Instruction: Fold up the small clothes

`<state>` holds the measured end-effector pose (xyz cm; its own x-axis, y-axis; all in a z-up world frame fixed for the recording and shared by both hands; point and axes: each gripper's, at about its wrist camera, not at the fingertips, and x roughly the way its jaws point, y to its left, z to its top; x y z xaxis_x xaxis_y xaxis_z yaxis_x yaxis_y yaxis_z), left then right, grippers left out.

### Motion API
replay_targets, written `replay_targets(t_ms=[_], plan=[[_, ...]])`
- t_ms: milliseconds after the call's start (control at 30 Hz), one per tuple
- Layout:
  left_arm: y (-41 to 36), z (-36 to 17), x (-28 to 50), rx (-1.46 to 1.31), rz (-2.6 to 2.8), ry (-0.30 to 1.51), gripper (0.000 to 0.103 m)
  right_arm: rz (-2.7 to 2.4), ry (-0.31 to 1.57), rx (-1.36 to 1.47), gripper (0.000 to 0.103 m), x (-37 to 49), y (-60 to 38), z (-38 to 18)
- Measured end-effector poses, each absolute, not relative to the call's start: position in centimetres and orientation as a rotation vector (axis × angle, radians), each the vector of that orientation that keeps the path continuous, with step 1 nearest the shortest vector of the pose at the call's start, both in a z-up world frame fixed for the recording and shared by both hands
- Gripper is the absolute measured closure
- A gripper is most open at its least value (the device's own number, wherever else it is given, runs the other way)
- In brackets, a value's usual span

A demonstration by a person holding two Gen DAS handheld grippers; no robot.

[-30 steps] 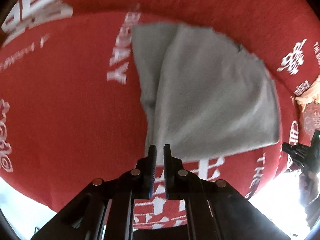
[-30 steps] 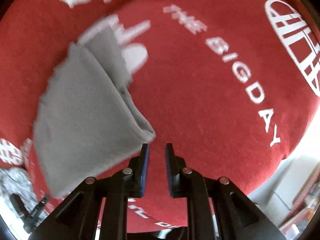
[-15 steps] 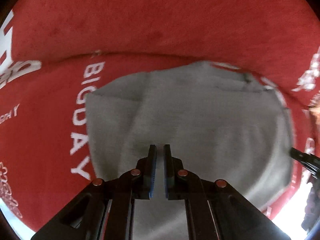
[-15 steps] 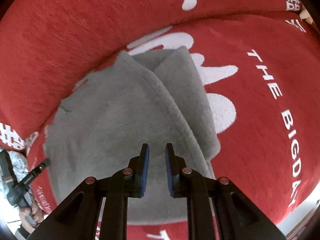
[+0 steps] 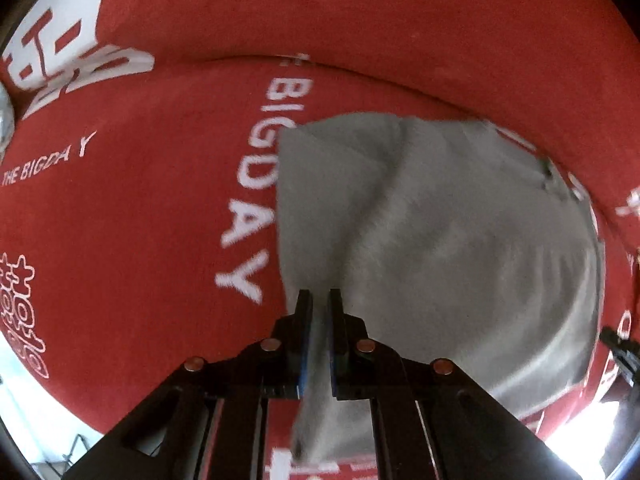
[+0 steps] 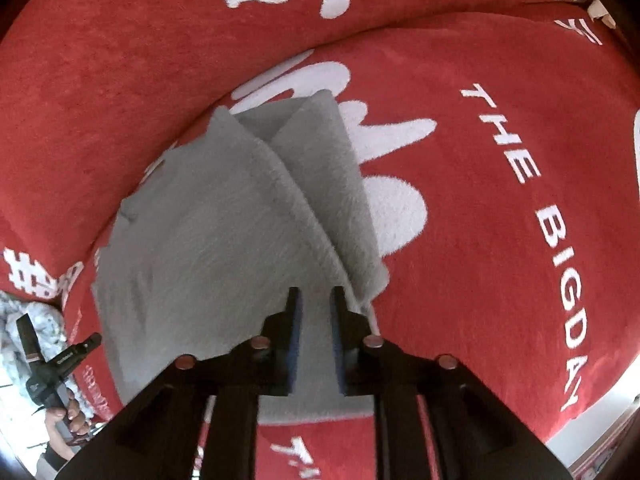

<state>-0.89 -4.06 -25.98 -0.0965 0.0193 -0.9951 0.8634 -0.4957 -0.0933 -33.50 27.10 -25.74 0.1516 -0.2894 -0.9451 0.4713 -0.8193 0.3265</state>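
The grey garment (image 5: 440, 240) lies on a red cloth (image 5: 140, 220) printed with white lettering, and both tools are at its near edge. The left tool (image 5: 318, 304) has its jaws drawn nearly together with grey fabric running up between them — it appears clenched on the near left part of the garment. The right tool (image 6: 314, 300) stands over the near right part, jaws a little apart with grey cloth showing in the gap; whether it pinches the cloth or only hovers above it I cannot tell. Outward from the right tool, a folded flap (image 6: 332, 184) overlaps the main panel along a diagonal ridge running away from the tool, so the garment is already partly doubled. Its long axis, as I judge it, runs side to side between the two tools, the shorter direction pointing away toward the raised red fold (image 5: 400, 20) behind. To do this step well, both corners should probably be gripped through all layers, lifted level and carried together — uneven height would skew the crease. The loose flap is the likely trouble: it may slide open unless the right tool catches both of its layers.
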Motion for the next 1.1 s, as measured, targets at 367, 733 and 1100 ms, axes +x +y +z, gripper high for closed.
replay_targets(t_ms=[367,733,1100], plan=[[2.5,-24.2,-3.8,1.665,-1.673,0.960,0.096,-1.613,0.135,1.911,0.061,-30.5,28.2,-24.6],[4.8,-24.4,-5.0,1.673,-1.614,0.972,0.000,-1.516,0.137,1.931,0.055,-28.6,27.5,-25.2],[4.7,-23.7,-5.9,1.672,-1.633,0.877,0.001,-1.492,0.133,1.928,0.043,-27.8,27.4,-25.7]])
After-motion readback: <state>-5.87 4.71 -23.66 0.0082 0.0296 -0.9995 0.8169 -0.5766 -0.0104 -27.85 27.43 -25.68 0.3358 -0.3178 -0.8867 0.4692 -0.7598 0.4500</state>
